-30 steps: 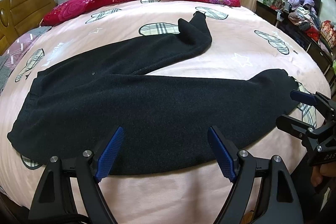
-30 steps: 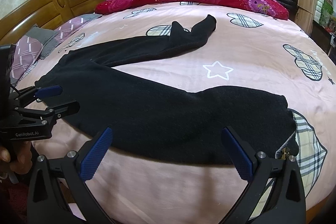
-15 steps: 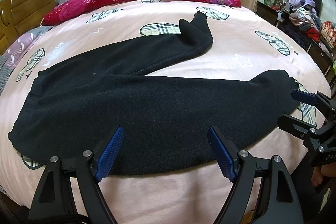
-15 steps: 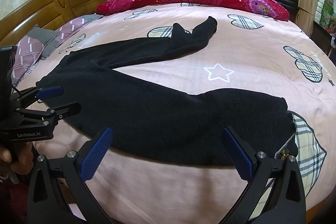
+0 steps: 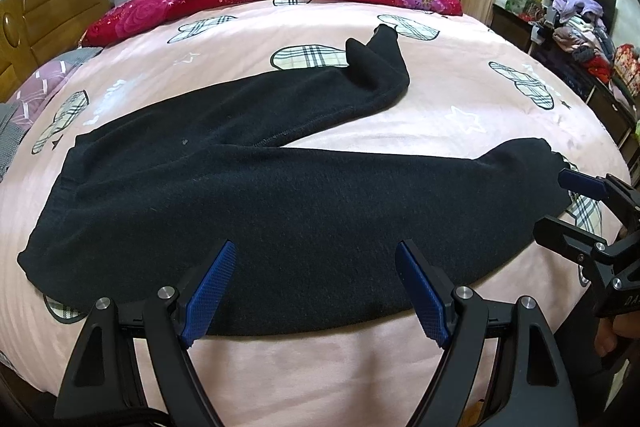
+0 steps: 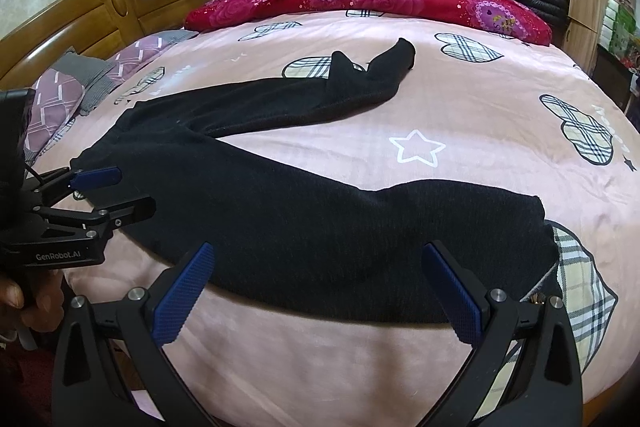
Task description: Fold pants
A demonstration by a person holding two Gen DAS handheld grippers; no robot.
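Black pants [image 5: 280, 203] lie spread along the near edge of the bed [image 5: 460, 131], legs splayed, the far leg's cuff crumpled. Left gripper [image 5: 316, 287] and right gripper [image 6: 320, 287] hover just above the near hem, jaws apart, empty. Risk: pinching the pink sheet along with the fleece, or folding unevenly because the legs are not aligned.
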